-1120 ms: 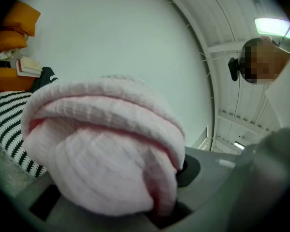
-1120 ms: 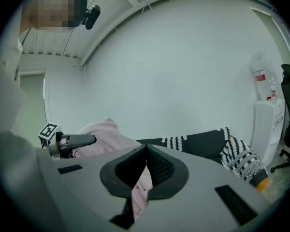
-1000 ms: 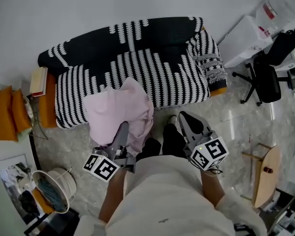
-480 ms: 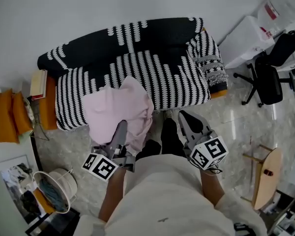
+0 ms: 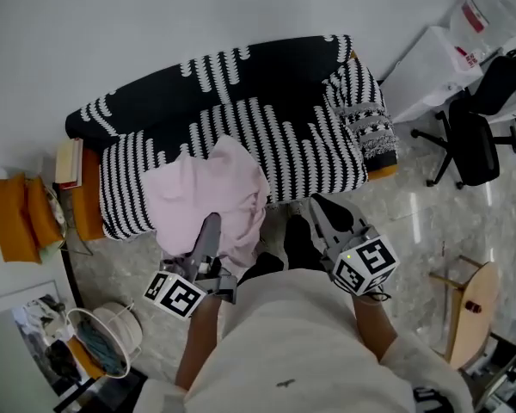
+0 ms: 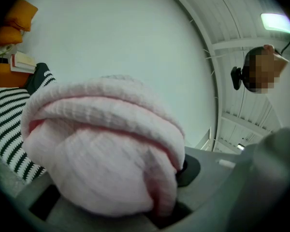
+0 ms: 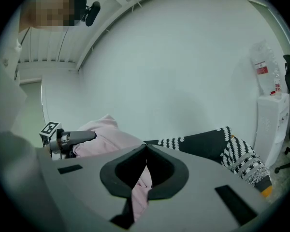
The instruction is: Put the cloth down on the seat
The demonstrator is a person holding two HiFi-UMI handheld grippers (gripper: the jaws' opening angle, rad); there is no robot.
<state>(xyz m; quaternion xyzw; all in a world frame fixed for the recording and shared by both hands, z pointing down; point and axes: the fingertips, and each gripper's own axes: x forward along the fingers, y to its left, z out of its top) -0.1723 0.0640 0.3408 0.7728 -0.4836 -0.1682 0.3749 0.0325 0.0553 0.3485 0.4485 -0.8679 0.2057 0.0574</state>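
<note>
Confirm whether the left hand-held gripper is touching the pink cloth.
Touching: left gripper view shows the left hand-held gripper clamped on the bunched pink cloth.

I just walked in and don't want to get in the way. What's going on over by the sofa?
A person stands facing the striped sofa with a gripper in each hand. The left gripper is clamped on a bunched pink cloth, held up in front of the seat's front edge and not yet laid on it. The right gripper has its jaws together and sits off to the side, clear of the bundle.
</note>
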